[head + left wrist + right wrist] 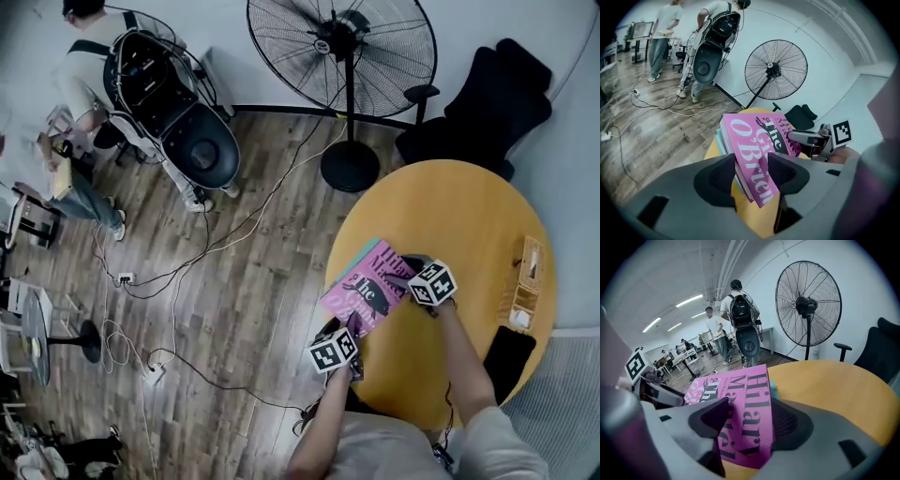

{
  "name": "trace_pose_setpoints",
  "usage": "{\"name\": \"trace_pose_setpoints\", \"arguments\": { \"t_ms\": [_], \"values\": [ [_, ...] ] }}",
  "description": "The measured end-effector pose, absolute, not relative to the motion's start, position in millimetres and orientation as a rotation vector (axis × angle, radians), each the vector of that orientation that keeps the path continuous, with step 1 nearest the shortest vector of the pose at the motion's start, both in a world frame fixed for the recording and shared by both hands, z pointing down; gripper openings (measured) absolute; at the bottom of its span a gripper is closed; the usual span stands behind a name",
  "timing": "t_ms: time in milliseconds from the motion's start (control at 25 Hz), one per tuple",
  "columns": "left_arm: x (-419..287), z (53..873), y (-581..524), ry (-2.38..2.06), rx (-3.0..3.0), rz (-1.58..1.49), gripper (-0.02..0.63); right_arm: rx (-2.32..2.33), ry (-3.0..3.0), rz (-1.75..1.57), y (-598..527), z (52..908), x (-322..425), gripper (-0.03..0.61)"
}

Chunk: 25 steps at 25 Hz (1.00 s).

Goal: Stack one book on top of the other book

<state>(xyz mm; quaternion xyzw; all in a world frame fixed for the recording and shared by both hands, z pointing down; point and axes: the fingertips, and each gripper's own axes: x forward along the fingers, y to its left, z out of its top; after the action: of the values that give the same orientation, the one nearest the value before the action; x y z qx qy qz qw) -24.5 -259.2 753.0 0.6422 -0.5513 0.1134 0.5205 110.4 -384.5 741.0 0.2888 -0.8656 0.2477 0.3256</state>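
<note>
A pink book (366,286) is held slightly tilted over a teal book (352,262) at the left edge of the round yellow table (450,206). My left gripper (351,325) is shut on the pink book's near corner, with the book (754,140) wedged between its pads. My right gripper (405,272) is shut on the book's right side, its cover (740,399) lying between the jaws. The teal book shows only as a thin edge (721,140) under the pink one, and again as a small teal corner (774,389) in the right gripper view.
A wooden holder (525,281) and a flat black object (508,361) lie at the table's right edge. A standing fan (342,47) and a black chair (487,103) stand behind the table. Cables (187,272) cross the wooden floor; people stand at the far left.
</note>
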Motion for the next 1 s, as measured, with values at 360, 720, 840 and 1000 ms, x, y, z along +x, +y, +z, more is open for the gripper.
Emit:
{"name": "trace_pose_setpoints", "arguments": {
  "t_ms": [360, 720, 840, 1000],
  "values": [
    [-22, 769, -269, -1.316, 1.490, 0.254, 0.235, 0.660, -2.268, 0.670, -405, 766, 105, 0.282],
    [-15, 777, -271, -1.300, 1.502, 0.312, 0.235, 0.659, -2.250, 0.691, -411, 779, 108, 0.282],
    [-19, 774, -269, -1.301, 1.521, 0.311, 0.235, 0.674, -2.262, 0.684, -408, 775, 105, 0.282],
    [-25, 772, -262, -1.305, 1.522, 0.304, 0.235, 0.696, -2.269, 0.674, -400, 770, 101, 0.282]
  ]
}}
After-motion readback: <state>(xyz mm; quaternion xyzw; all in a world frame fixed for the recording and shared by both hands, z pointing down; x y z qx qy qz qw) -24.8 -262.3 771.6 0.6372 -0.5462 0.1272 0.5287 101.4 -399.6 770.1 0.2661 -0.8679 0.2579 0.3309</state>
